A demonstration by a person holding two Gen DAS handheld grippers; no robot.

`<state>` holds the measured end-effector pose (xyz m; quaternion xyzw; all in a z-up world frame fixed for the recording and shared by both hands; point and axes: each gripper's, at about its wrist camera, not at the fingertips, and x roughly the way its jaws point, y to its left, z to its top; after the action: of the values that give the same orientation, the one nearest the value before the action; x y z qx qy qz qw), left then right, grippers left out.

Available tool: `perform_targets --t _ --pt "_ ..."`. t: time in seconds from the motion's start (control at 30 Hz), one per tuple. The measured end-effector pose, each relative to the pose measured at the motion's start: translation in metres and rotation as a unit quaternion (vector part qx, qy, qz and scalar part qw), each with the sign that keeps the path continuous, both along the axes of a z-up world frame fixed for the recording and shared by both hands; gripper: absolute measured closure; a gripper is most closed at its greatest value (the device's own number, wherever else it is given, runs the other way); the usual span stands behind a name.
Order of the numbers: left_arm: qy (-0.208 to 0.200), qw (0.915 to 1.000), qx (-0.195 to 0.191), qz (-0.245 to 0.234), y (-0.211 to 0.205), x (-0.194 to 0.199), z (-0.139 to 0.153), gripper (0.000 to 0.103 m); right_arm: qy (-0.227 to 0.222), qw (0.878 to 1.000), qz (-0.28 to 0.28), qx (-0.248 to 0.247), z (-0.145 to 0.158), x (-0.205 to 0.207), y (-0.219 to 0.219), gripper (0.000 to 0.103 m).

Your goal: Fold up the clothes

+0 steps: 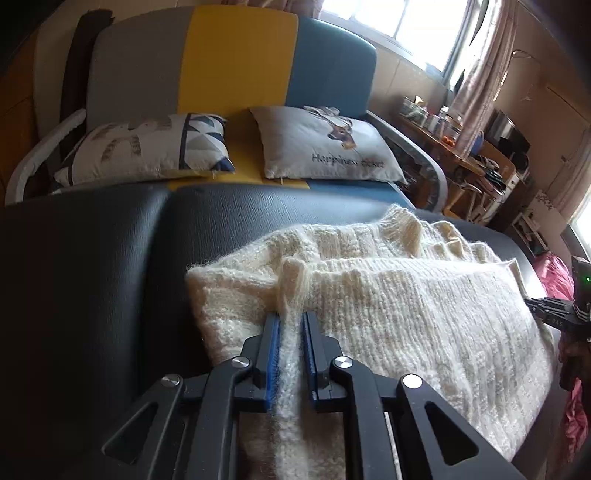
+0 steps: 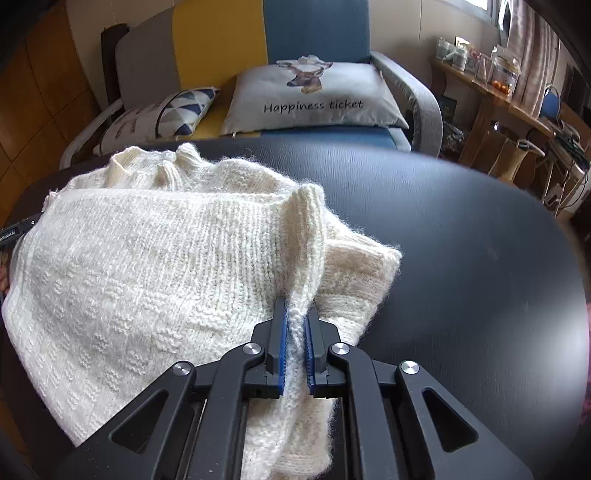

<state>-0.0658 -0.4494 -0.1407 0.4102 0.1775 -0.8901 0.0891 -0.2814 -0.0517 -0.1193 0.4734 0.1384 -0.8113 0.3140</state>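
Two claws work a cream knitted sweater (image 1: 388, 295) that lies partly folded on a black padded worktop (image 1: 92, 258). Seen from the left wrist, the left claw (image 1: 290, 321) has a raised ridge of the knit between its blue pads (image 1: 272, 343), near the sweater's left edge; the pads stand slightly apart with fuzzy fabric still filling the gap, so the grip looks loosened rather than tight. At the far right of that view the right claw (image 1: 554, 314) shows only as a dark shape at the sweater's right side. Seen from the right wrist, the right claw (image 2: 295, 321) is clamped on a standing fold of the sweater (image 2: 166, 258) near its right edge, the pads (image 2: 282, 343) pressed close against the wool. Beyond the worktop stands a sofa (image 2: 314, 33) in grey, yellow and blue, with a deer-print cushion (image 2: 314, 99) reading "Happiness ticket" and a patterned cushion (image 2: 159, 118) to its left. A cluttered wooden shelf (image 2: 480, 85) sits at far right.
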Motion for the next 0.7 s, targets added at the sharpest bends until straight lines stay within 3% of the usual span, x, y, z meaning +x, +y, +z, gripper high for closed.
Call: perform_targets --t 0.27,0.37,0.5,0.63,0.7 --pt "-0.004 0.9995 -0.027 -0.016 0.037 0.049 0.012 0.092 0.0 1.0 -0.008 -0.02 0.003 0.044 0.032 0.094" --pt "0.017 0.9987 -0.042 -0.022 0.043 0.061 0.025 0.093 0.033 0.999 0.003 -0.012 0.015 0.061 0.033 0.095" --pt "0.06 0.9976 -0.034 0.0 0.034 0.071 0.045 0.094 0.061 0.997 -0.017 -0.043 0.036 0.068 0.046 0.095" --pt "0.039 0.9992 -0.002 0.006 0.022 0.062 0.035 0.094 0.02 0.999 -0.025 -0.009 0.011 0.054 0.043 0.095" --pt "0.029 0.9996 0.001 -0.002 0.02 0.06 0.031 0.089 0.006 0.999 -0.033 -0.012 -0.003 0.052 0.044 0.091"
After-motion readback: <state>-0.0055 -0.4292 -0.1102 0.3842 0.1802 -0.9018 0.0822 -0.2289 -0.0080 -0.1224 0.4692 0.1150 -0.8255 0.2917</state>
